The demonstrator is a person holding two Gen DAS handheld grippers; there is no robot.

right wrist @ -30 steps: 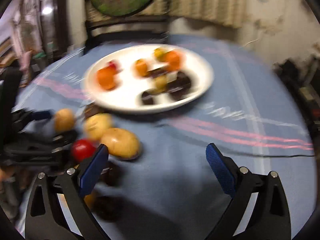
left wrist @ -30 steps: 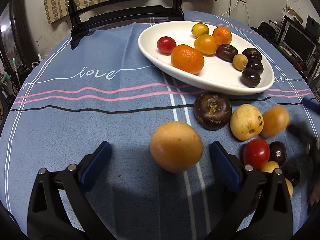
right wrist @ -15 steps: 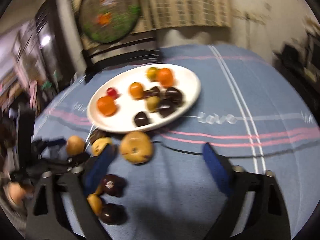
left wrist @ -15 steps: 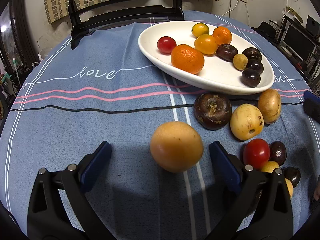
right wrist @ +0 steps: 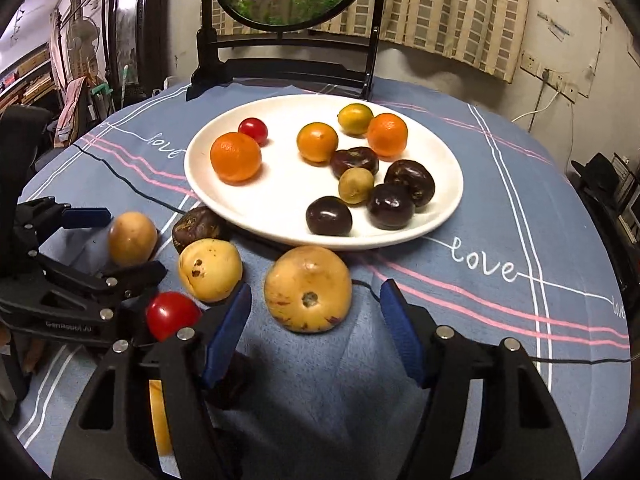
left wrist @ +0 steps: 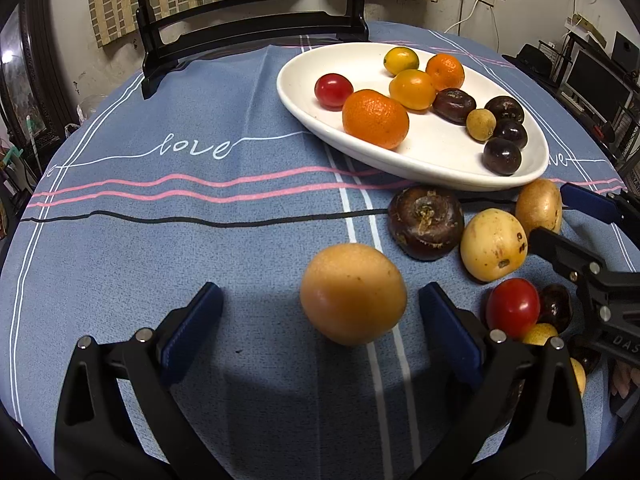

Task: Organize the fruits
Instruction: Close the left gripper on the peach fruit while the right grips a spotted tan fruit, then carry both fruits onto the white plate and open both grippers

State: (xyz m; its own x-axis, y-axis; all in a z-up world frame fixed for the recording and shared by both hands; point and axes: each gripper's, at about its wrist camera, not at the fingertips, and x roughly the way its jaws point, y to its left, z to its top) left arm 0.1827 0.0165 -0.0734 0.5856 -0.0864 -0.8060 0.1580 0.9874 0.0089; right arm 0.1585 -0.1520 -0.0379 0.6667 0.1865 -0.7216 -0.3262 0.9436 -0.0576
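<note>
A white oval plate (left wrist: pixel 304 92) (right wrist: pixel 280 220) holds several fruits: oranges, a cherry tomato and dark plums. Loose fruit lies on the blue cloth in front of it. My left gripper (left wrist: pixel 320 318) is open, its pads on either side of a round yellow-orange fruit (left wrist: pixel 354 294), not touching it. That fruit shows in the right wrist view (right wrist: pixel 132 237). My right gripper (right wrist: pixel 314 330) is open around a yellow spotted fruit (right wrist: pixel 308 288) by the plate's rim, also in the left wrist view (left wrist: pixel 538 206).
Beside the plate lie a dark brown fruit (left wrist: pixel 426 222), a yellow fruit (left wrist: pixel 492 245), a red tomato (left wrist: pixel 513 308) and small dark and yellow fruits under the right gripper. A black wooden stand (right wrist: pixel 280 68) rises at the table's far edge.
My right gripper has swung down and in, closing up on the yellow spotted fruit by the plate; that fruit rolled toward the plate a second ago. My left gripper has not moved.
</note>
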